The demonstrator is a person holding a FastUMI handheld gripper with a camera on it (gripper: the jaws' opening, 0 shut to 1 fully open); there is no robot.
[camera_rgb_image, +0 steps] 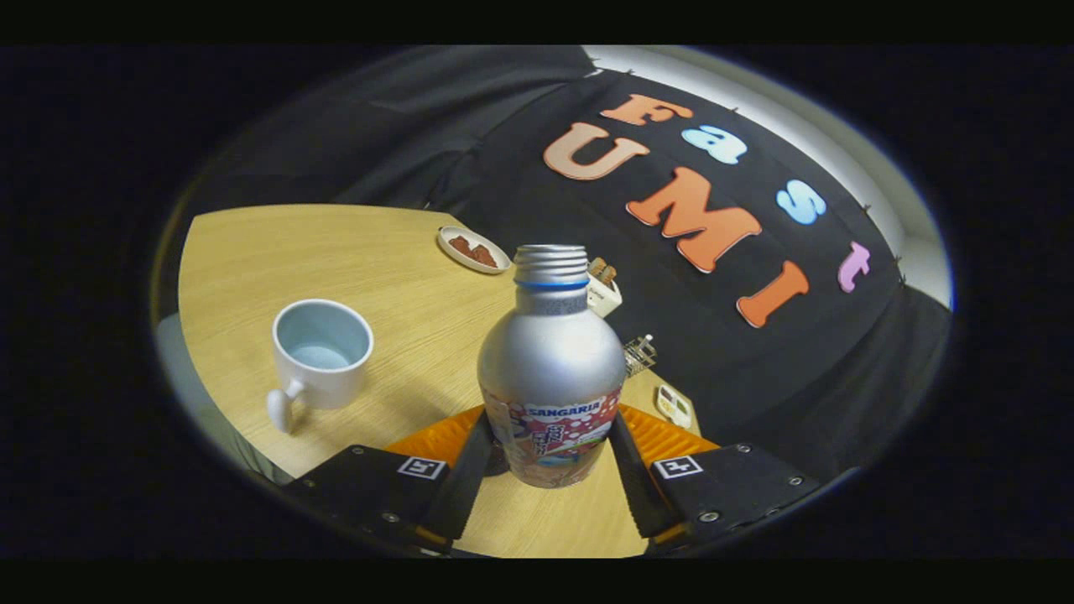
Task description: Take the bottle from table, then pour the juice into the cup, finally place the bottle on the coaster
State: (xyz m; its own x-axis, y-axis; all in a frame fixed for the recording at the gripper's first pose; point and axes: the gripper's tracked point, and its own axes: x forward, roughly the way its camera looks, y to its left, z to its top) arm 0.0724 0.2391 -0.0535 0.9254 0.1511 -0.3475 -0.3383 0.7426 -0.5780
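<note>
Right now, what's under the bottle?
An orange coaster shows behind the bottle, between the gripper fingers. The base hides whether it sits on it.

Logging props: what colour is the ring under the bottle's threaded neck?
Blue, on the silver metal bottle between the gripper fingers; gripper view.

On the counter (252, 260), a plate (472, 249) of brown food lies farthest; nearer come a white box (604, 289), a wire rack (639, 353) and a small tray (674, 404).
</note>
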